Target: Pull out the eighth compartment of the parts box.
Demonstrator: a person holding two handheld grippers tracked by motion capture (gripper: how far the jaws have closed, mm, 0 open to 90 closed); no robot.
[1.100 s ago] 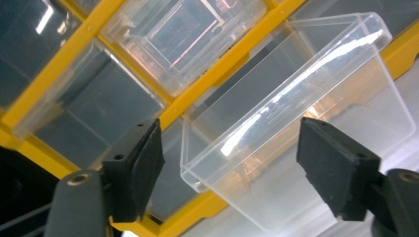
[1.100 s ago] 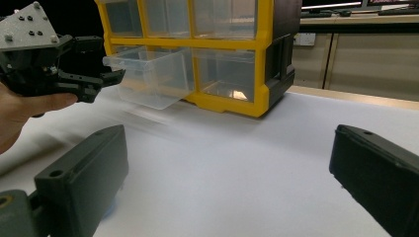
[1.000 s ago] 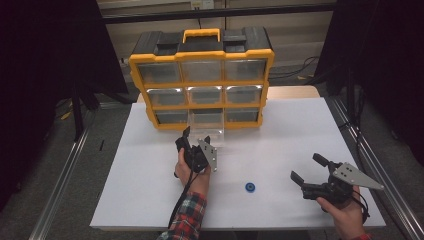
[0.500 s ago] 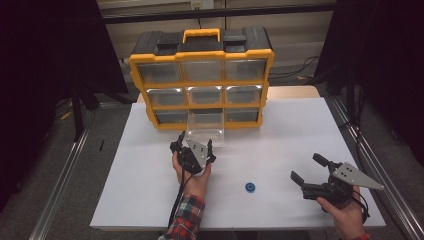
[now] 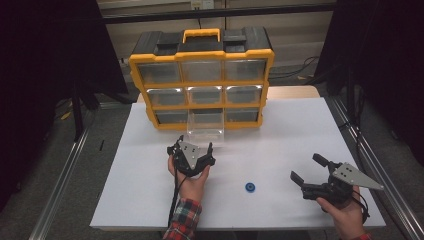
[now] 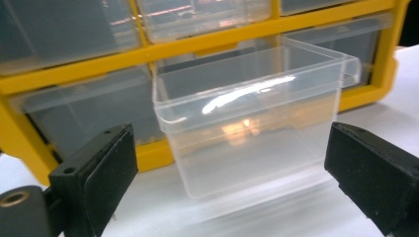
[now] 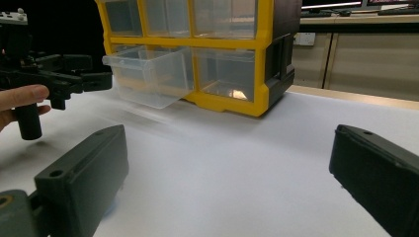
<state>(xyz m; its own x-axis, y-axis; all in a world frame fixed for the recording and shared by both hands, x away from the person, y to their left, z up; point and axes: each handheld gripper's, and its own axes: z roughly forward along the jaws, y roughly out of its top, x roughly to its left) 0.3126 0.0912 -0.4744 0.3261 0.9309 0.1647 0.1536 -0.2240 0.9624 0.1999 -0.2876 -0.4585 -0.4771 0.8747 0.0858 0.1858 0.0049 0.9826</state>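
With the clear drawer (image 6: 249,118) pulled out of the yellow organiser (image 5: 202,80), both left gripper (image 5: 191,154) and right gripper (image 5: 312,176) fingers spread empty, the left having just opened, so the right should approach the blue ring (image 5: 250,187) squarely from above.

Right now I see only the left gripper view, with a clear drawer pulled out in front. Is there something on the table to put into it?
Observer: Yes, a small blue ring lies on the white table, between the two hands.
Operator: Where is the right gripper?
Observer: The right gripper is open, near the table's front right corner.
Operator: Does my left gripper touch the drawer?
Observer: No. From above, the left gripper is short of the drawer; its jaws have just been opening, with nothing between them.
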